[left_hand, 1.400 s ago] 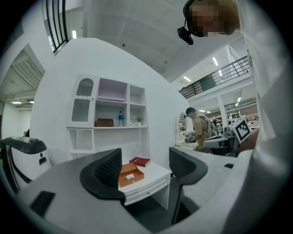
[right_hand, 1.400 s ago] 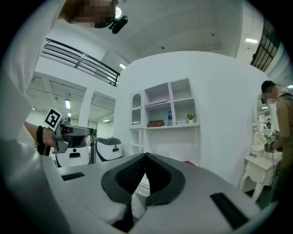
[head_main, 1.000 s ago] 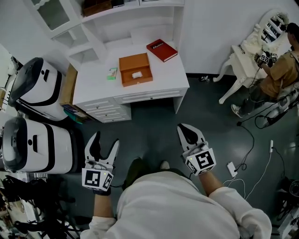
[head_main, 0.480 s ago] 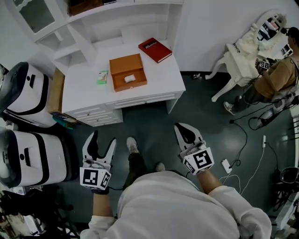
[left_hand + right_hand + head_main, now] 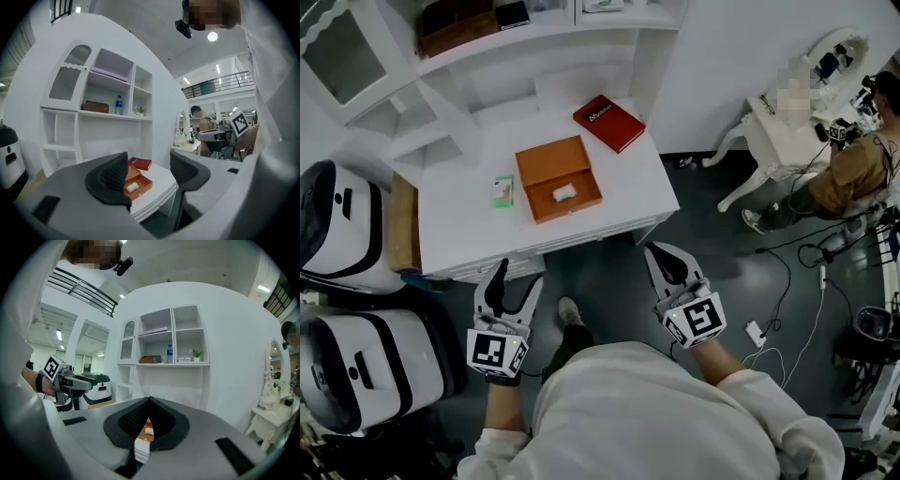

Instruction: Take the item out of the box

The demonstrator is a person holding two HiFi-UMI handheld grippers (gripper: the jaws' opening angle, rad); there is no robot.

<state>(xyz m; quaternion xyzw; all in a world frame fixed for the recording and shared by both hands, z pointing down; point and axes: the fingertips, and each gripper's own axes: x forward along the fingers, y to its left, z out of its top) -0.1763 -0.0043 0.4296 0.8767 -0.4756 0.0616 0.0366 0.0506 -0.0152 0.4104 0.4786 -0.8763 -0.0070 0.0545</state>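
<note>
An open orange box [image 5: 546,167] lies on the white desk [image 5: 619,192], with a small white item [image 5: 563,192] inside it. My left gripper [image 5: 516,279] hovers over the floor just in front of the desk edge. It is open; its jaws have just been closing a little, with nothing between them. In the left gripper view, the left gripper [image 5: 150,171] frames the box [image 5: 140,183] and item [image 5: 132,187] ahead. My right gripper [image 5: 662,253] is shut and empty, also short of the desk. In the right gripper view, the right gripper [image 5: 149,400] shows the box [image 5: 146,423] through a slit.
A red book [image 5: 609,122] and a small green packet [image 5: 502,191] lie on the desk beside the box. Two white-and-black machines [image 5: 342,234] stand left. A white chair [image 5: 773,131], a seated person [image 5: 853,164] and floor cables [image 5: 787,272] are at right. Shelves [image 5: 487,37] rise behind the desk.
Both grippers have come closer to the desk, which now sits nearer in the head view. The left jaws have narrowed slightly. The right jaws stay shut.
</note>
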